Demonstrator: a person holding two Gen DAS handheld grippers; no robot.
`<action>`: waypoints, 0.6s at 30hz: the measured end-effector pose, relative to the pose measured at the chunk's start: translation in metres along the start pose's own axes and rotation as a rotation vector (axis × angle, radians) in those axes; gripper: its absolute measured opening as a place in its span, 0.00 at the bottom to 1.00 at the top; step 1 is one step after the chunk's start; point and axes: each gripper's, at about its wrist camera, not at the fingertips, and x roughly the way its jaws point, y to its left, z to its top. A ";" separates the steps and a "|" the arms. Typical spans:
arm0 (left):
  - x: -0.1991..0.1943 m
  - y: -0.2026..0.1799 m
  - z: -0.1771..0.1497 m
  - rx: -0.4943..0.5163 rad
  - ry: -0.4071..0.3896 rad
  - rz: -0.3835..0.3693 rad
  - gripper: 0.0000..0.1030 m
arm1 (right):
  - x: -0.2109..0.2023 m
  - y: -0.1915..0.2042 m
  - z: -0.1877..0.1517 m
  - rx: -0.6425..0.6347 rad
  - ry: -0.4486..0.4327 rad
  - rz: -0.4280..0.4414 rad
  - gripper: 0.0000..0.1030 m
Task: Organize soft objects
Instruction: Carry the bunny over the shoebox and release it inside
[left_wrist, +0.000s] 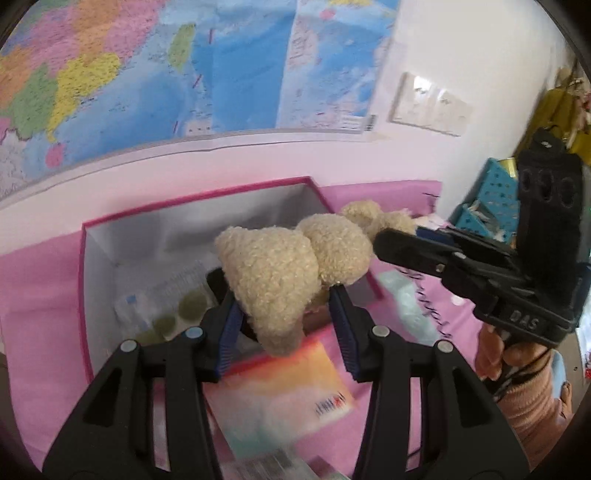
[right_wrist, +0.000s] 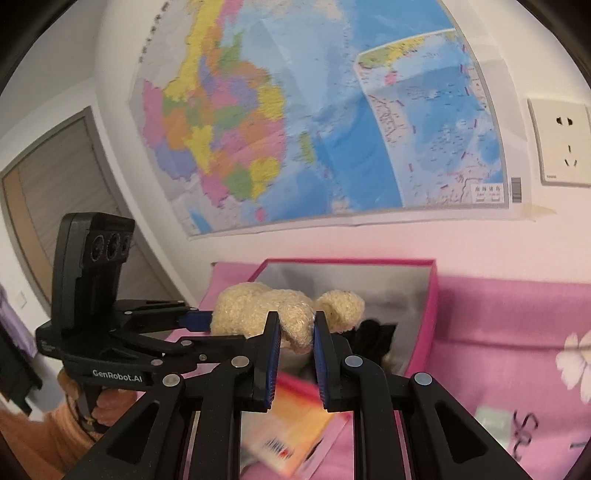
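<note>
A cream plush toy (left_wrist: 273, 280) hangs in the air over the open pink box (left_wrist: 199, 195), carried by both grippers. My left gripper (left_wrist: 280, 295) is shut on its thick lower part, the blue pads pressing into both sides. My right gripper (left_wrist: 384, 240) comes in from the right and pinches the toy's far end. In the right wrist view the right gripper (right_wrist: 297, 326) is shut on a narrow limb of the plush toy (right_wrist: 255, 310), and the left gripper (right_wrist: 207, 320) grips it from the left. The pink box (right_wrist: 426, 314) lies just behind.
The box holds white packets with green dots (left_wrist: 166, 310) and something black (right_wrist: 373, 332). An orange packet (left_wrist: 295, 384) lies on the pink flowered cloth (right_wrist: 517, 332) in front of it. A blue basket (left_wrist: 495, 199) stands at the right. A map (right_wrist: 295, 110) and a socket (right_wrist: 561, 144) are on the wall.
</note>
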 end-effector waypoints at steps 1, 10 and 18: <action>0.008 0.002 0.005 -0.004 0.015 0.012 0.47 | 0.007 -0.006 0.006 0.009 0.002 -0.005 0.16; 0.062 0.024 0.023 -0.095 0.133 0.091 0.55 | 0.063 -0.042 0.024 0.042 0.052 -0.110 0.16; 0.050 0.020 0.007 -0.080 0.115 0.090 0.55 | 0.089 -0.049 0.012 0.009 0.100 -0.280 0.33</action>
